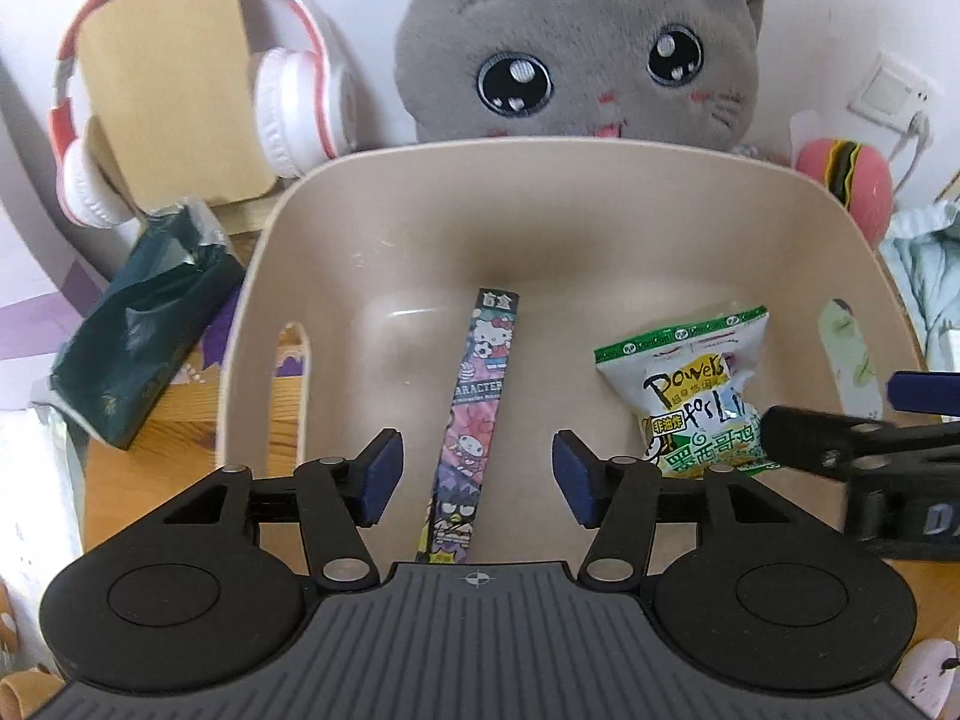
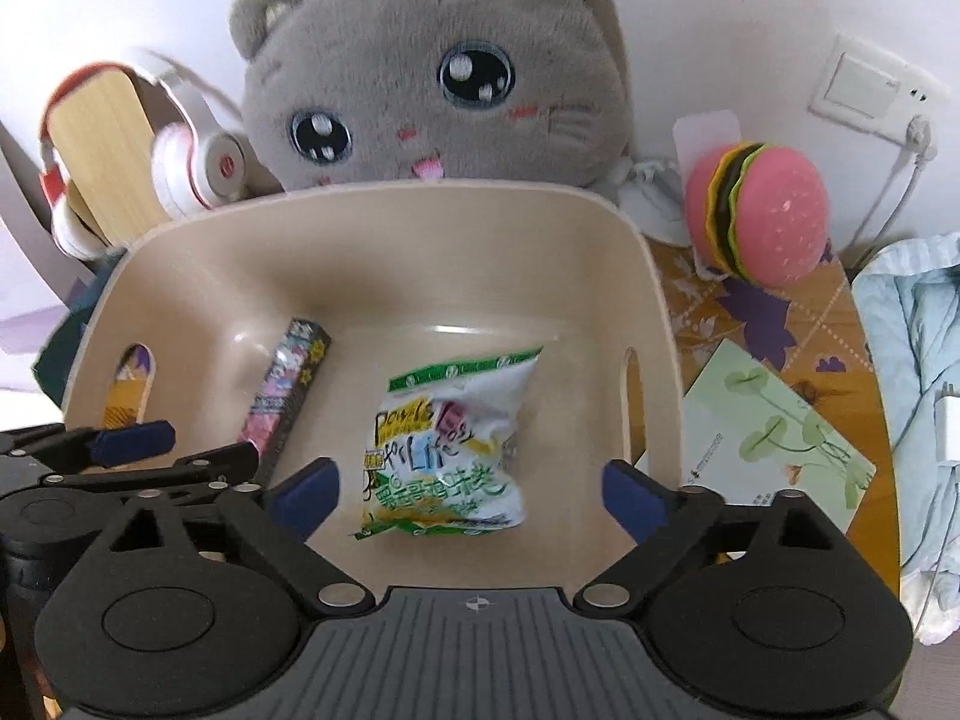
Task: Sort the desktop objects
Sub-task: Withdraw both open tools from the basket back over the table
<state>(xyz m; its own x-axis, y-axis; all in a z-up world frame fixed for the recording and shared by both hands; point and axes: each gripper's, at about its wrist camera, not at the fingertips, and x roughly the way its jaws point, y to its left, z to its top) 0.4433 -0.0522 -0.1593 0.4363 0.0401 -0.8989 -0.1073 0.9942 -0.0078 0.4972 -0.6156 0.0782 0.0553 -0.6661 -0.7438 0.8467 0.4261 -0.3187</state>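
A beige plastic bin [image 1: 420,180] [image 2: 180,252] holds a long cartoon-print box [image 1: 477,414] [image 2: 288,387] and a white-and-green snack bag [image 1: 696,396] [image 2: 447,450]. My left gripper [image 1: 477,477] is open and empty, hovering over the bin with the long box between its blue pads. My right gripper [image 2: 468,495] is open and empty above the snack bag. The right gripper also shows at the right edge of the left wrist view [image 1: 870,438], and the left gripper shows at the left edge of the right wrist view [image 2: 120,450].
A grey cat plush [image 1: 576,42] [image 2: 432,66] sits behind the bin. Red-and-white headphones [image 1: 288,108] hang on a wooden stand at back left. A dark green pouch [image 1: 138,330] lies left of the bin. A pink burger toy [image 2: 762,222] and a green leaf-print card [image 2: 774,438] lie to the right.
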